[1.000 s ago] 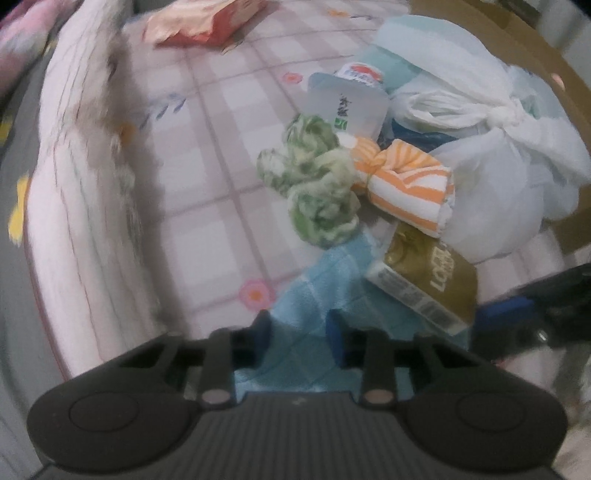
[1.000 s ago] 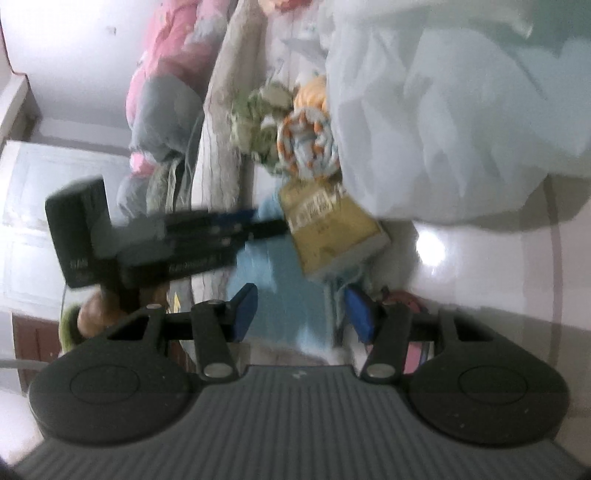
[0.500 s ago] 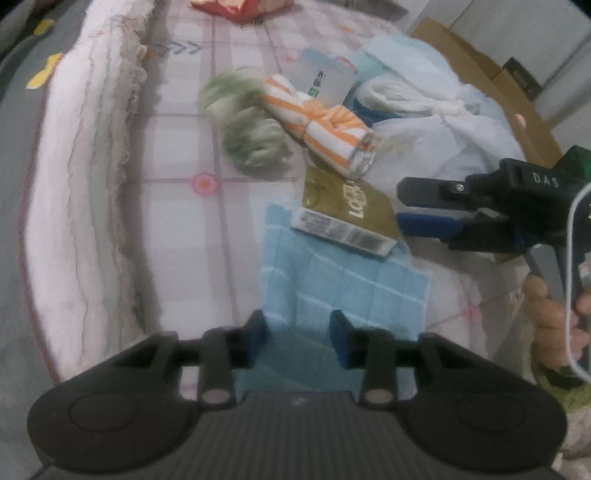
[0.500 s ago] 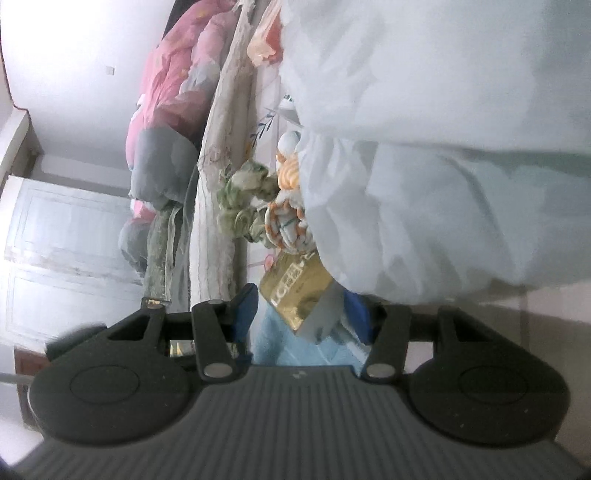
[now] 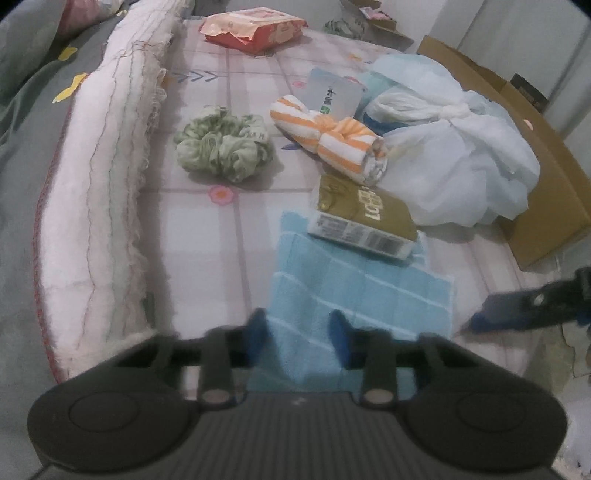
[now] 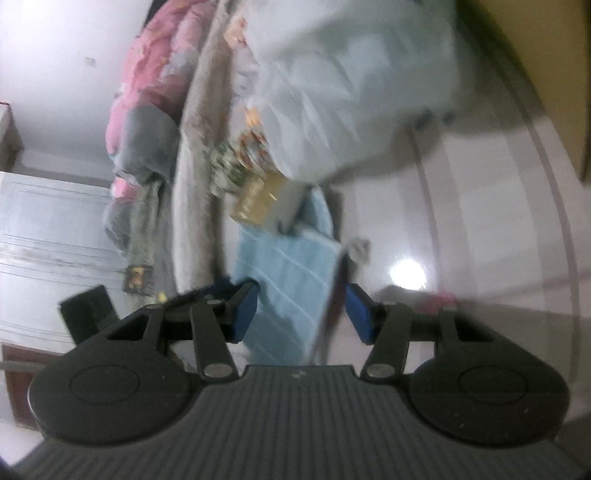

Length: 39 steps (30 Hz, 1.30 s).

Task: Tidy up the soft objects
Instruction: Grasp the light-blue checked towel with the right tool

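A light blue checked cloth (image 5: 354,295) lies flat on the bed, its near edge between the fingers of my open left gripper (image 5: 298,334). A gold box (image 5: 364,218) rests on its far edge. Beyond lie a green scrunchie (image 5: 223,147) and an orange-striped rolled towel (image 5: 328,138). My right gripper (image 6: 301,310) is open, turned sideways, with the blue cloth (image 6: 291,280) between its fingers; it also shows in the left wrist view (image 5: 532,310) at the cloth's right side.
A white tied plastic bag (image 5: 454,147) and a cardboard box (image 5: 535,184) stand at the right. A red-orange packet (image 5: 255,29) lies at the back. A rolled pink-white quilt (image 5: 99,192) runs along the left. A grey blanket (image 5: 26,92) is beyond it.
My left gripper has pulled back and up, showing more of the bed. My right gripper has drawn back from the gold box toward the cloth's right edge.
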Motion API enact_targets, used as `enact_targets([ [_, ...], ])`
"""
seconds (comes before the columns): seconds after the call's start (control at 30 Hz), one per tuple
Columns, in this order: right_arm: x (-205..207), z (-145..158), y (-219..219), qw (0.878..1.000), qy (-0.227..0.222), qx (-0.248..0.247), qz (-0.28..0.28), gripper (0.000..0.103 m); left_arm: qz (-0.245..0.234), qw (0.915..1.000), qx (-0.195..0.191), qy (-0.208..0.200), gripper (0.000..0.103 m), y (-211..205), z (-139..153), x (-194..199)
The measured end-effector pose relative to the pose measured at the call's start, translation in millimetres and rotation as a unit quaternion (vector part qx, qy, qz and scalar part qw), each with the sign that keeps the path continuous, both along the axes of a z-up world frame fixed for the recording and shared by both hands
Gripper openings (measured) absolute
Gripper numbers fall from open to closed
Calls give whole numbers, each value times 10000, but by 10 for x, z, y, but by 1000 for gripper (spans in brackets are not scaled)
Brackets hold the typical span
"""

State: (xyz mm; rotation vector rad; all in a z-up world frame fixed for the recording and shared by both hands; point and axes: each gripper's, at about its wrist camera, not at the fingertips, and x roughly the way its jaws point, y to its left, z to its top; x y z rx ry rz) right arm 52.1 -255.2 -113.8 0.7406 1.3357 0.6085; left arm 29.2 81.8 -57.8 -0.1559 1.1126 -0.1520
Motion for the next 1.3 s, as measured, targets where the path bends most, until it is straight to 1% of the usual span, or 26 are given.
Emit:
enact_targets([
  [0.03,-22,-29,60,10000,66,-27,8,52,25,10000,-38,-7,16,6,-3,-22],
  [0.07,-33,-70,102,9999,131,-16,21,50,80,9999,-114,1,12,22,-5,-49],
  [0.13,-55,-109,186,9998,174,77,63,48,243,9992,-298,-60,11,87,4,-93],
  [0.23,-25,-76,329,9998,62,34,160,43,377,9979,-429,-297,10,151,104,-202],
  [0.3,11,-84,420,9998,49,53,200,39,324,9973,-436,-499,10,154,207,-277],
  [0.37,47,-109,512,9997,81,111,224,37,222,9963,-537,-628,10,145,304,-347],
  [0.5,98,-198,619,9988,245,345,228,34,-99,9940,-794,-745,10,46,410,-427],
  [0.6,111,-246,604,9978,376,529,134,33,-345,9931,-860,-718,10,-104,356,-421],
  [0.7,114,-283,530,9965,481,679,-28,35,-498,9939,-810,-565,11,-246,223,-359],
  [0.8,103,-275,383,9955,487,786,-197,36,-526,9934,-916,-444,11,-275,120,-323],
  [0.87,105,-294,306,9938,542,931,-266,39,-512,9926,-1024,-394,12,-270,78,-306],
  [0.9,100,-310,262,9926,597,1008,-307,43,-502,9921,-1090,-375,12,-272,61,-297],
  [0.93,100,-322,250,9917,638,1061,-343,44,-498,9914,-1154,-364,12,-272,50,-289],
  [1.07,94,-332,273,9924,607,1027,-289,48,-584,9901,-1229,-341,12,-329,22,-286],
  [1.13,97,-323,343,9933,565,979,-229,48,-661,9896,-1233,-345,13,-378,8,-291],
  [1.23,111,-264,428,9963,374,766,-136,47,-791,9881,-1257,-410,23,-431,8,-310],
  [1.27,112,-232,450,9977,268,618,-89,46,-845,9871,-1281,-464,30,-433,27,-331],
  [1.3,116,-211,476,9986,183,500,-53,44,-894,9862,-1299,-514,40,-430,55,-352],
])
